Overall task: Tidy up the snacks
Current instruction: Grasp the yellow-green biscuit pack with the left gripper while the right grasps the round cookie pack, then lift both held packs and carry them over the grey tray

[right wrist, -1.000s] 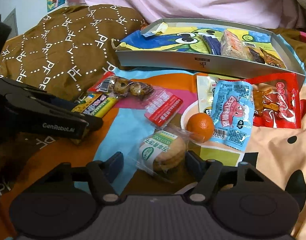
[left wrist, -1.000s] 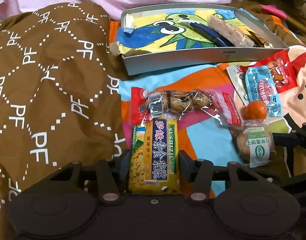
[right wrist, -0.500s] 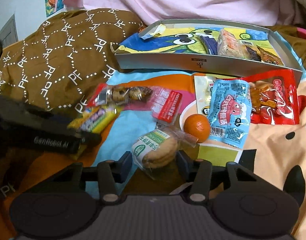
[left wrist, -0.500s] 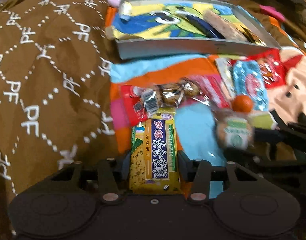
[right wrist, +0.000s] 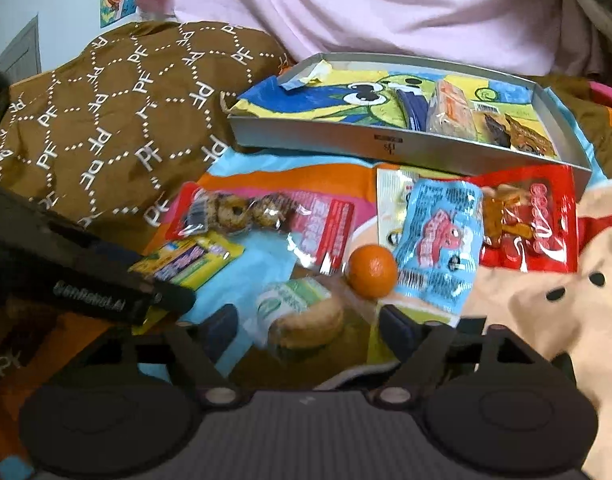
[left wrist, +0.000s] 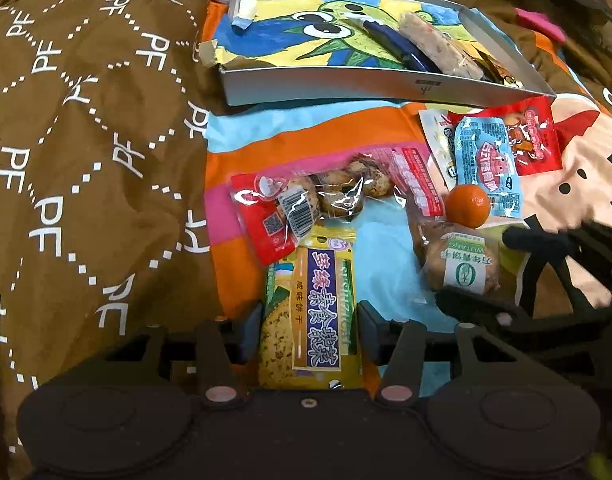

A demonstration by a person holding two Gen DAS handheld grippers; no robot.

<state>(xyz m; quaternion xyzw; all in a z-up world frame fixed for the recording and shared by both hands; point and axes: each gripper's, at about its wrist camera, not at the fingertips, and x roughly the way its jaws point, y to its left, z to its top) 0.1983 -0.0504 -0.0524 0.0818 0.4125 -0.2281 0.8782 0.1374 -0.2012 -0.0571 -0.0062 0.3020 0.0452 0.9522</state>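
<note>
a brown quilt (left wrist: pixel 86 160) printed with white letters covers the left of the bed, beside a bright cartoon sheet (left wrist: pixel 386 248) where the snacks lie. at the far end sits a shallow grey tray (right wrist: pixel 386 148) lined with a cartoon drawing, already holding a few wrapped bars at its right end. in front of it, a red pouch (right wrist: pixel 534 224) and a light blue packet (right wrist: pixel 438 240) overlap, and a clear bag of small round pastries (left wrist: pixel 334 196) with red ends lies nearer the quilt. the yellow cracker pack (left wrist: pixel 310 316) lies lengthwise between the jaws of the left gripper (left wrist: pixel 310 328); the pads sit against its sides, clamped on it. the wrapped round biscuit (right wrist: pixel 302 316) rests on the sheet between the jaws of the right gripper (right wrist: pixel 306 324), which have just been opening and now stand clear of it on both sides. a small orange (right wrist: pixel 372 270) sits just beyond the biscuit, touching the blue packet's edge.
</note>
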